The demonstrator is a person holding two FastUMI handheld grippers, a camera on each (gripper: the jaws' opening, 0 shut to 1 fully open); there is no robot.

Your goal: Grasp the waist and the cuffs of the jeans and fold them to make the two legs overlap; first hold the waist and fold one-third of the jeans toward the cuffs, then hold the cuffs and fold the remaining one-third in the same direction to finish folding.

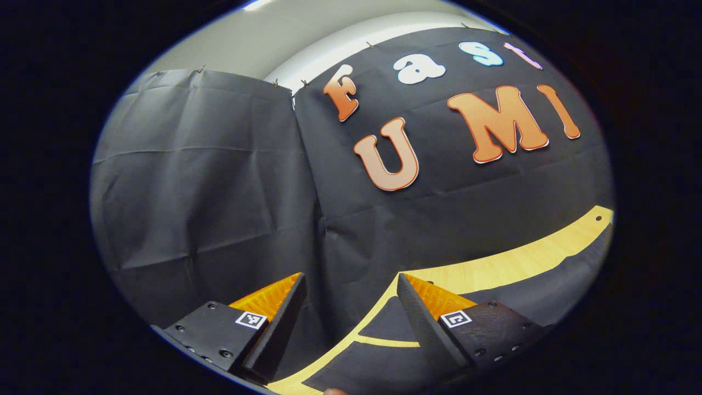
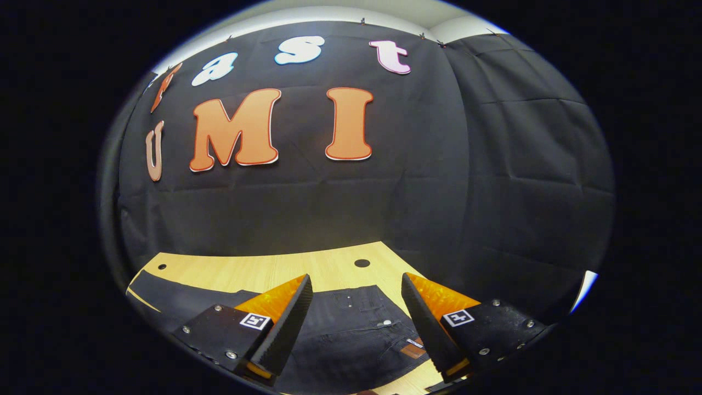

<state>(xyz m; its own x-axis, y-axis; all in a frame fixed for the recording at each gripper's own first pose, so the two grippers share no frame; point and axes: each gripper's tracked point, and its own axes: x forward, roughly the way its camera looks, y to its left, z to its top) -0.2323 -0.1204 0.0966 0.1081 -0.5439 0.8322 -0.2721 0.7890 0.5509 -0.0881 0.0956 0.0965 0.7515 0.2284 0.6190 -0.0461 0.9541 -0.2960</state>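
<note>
Jeans of dark, near-black denim (image 1: pixel 378 362) lie flat on the pale wooden counter (image 1: pixel 510 266) in the left gripper view, their two legs spread with a strip of wood showing between them near the cuffs. The left tongs (image 1: pixel 351 285) hang above this end, fingers wide apart and released, with nothing between them. Black cloth wall (image 1: pixel 219 181) rises just behind the counter edge.

In the right gripper view the jeans (image 2: pixel 351 323) show their waist end, with metal buttons and a small brown patch near the waistband. The right tongs (image 2: pixel 356 285) hover over the waist, likewise spread and gripping nothing. The wooden counter (image 2: pixel 263 269) runs back to the cloth wall (image 2: pixel 493 164), with a small dark round hole (image 2: pixel 362 263) in its surface.
</note>
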